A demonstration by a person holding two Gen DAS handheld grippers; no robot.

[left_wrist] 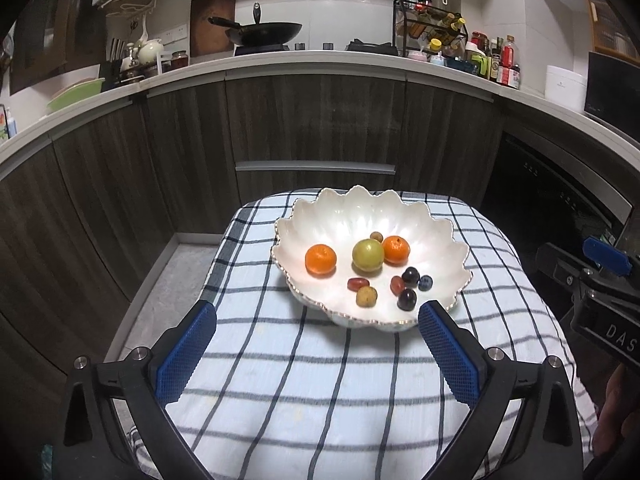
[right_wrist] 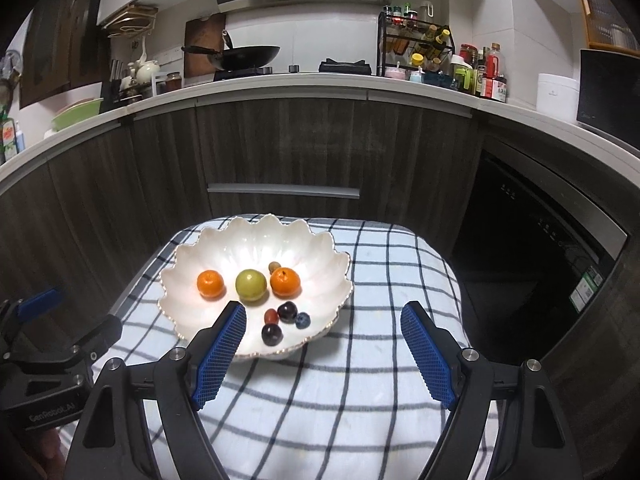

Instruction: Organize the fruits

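Glossy pearly bowl [left_wrist: 432, 232], checked woven cloth [left_wrist: 320, 380], matt wood-grain cabinets [left_wrist: 312, 120]

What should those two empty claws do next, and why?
Probably just draw back and stop. All the fruit, like the oranges and the green fruit, already lies in the white bowl; left gripper and right gripper are open and empty.

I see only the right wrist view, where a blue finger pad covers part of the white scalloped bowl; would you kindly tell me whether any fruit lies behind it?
Observer: Yes. The left wrist view shows a small tan round fruit in the white scalloped bowl, next to a red oblong fruit.
Operator: Thank you. Is the left gripper carrying anything?
Observer: No. The left gripper is open and empty above the blue-and-white checked cloth.
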